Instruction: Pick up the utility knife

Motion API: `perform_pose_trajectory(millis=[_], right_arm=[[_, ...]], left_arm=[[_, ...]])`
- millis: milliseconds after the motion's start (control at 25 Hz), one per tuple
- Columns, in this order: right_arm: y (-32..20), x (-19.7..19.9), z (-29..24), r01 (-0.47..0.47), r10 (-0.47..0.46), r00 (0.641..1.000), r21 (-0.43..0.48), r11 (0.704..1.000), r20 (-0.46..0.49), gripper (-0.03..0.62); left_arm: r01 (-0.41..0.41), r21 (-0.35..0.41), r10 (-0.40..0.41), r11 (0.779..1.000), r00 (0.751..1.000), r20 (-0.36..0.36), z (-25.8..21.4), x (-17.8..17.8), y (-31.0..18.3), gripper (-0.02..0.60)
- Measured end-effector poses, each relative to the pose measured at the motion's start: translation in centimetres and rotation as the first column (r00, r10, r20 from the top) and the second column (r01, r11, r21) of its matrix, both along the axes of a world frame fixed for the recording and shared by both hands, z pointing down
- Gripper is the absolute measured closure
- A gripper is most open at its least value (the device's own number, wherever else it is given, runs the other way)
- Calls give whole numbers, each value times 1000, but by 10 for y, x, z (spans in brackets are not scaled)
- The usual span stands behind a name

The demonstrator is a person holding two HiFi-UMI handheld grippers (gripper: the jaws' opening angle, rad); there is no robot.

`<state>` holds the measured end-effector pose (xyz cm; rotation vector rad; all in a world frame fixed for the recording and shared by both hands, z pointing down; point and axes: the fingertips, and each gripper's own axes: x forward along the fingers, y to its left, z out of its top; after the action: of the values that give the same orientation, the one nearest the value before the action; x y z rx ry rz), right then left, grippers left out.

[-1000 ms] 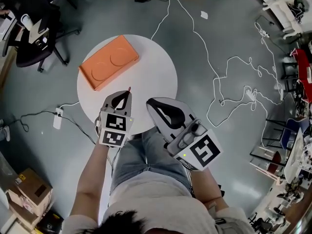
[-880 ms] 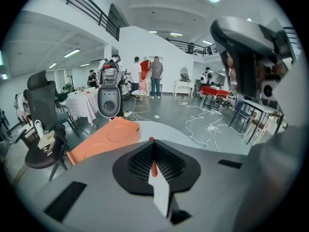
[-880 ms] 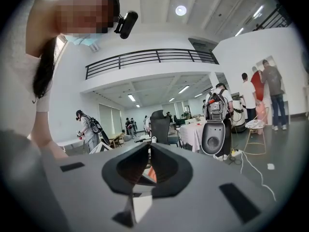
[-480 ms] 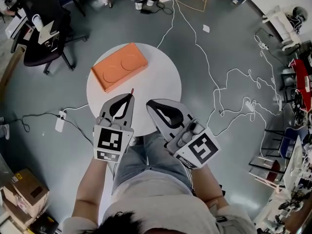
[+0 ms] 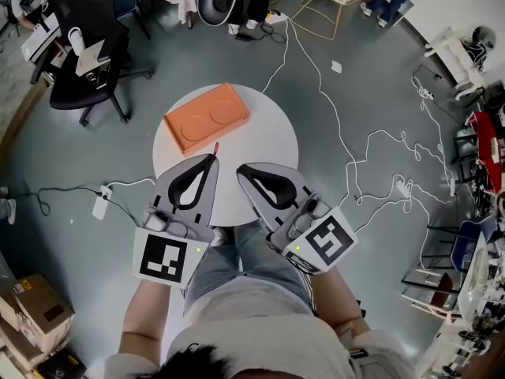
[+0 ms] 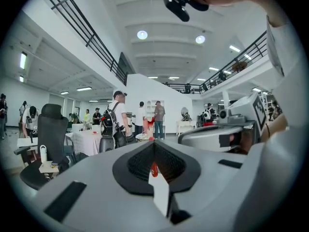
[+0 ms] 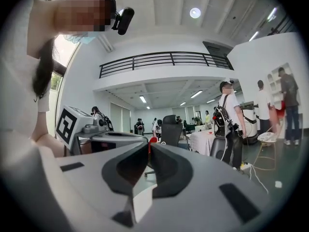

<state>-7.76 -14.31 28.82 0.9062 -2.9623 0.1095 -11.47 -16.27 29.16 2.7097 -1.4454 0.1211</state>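
Head view only: round white table [image 5: 264, 136] carrying orange box [image 5: 207, 117] at far left; left gripper [image 5: 211, 158] and right gripper [image 5: 243, 169] side by side above near edge. Gripper views: level across the hall with people and chairs, no tabletop.

Left gripper [image 6: 154, 144]: closed on utility knife [image 6: 153, 169], red body pinched between the pads. In head view, red end of utility knife [image 5: 215, 148] poking past the tips, above the table, short of the box.

Right gripper [image 7: 147, 146]: closed tip to tip, nothing held.
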Motion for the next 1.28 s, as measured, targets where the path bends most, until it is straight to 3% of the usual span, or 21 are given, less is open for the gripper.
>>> perform_pose_trajectory(millis=[600,1280], right_arm=[[11,-18,-18,24,-24,1000,41,999,-2,572],[10,-29,-24,22,-22,1000,42,999,-4,585]], left_arm=[[-19,91,22,996,999,-29,-24,-13,28,574],[-29,100,32,995,999,-37,-29,-19,32,574]])
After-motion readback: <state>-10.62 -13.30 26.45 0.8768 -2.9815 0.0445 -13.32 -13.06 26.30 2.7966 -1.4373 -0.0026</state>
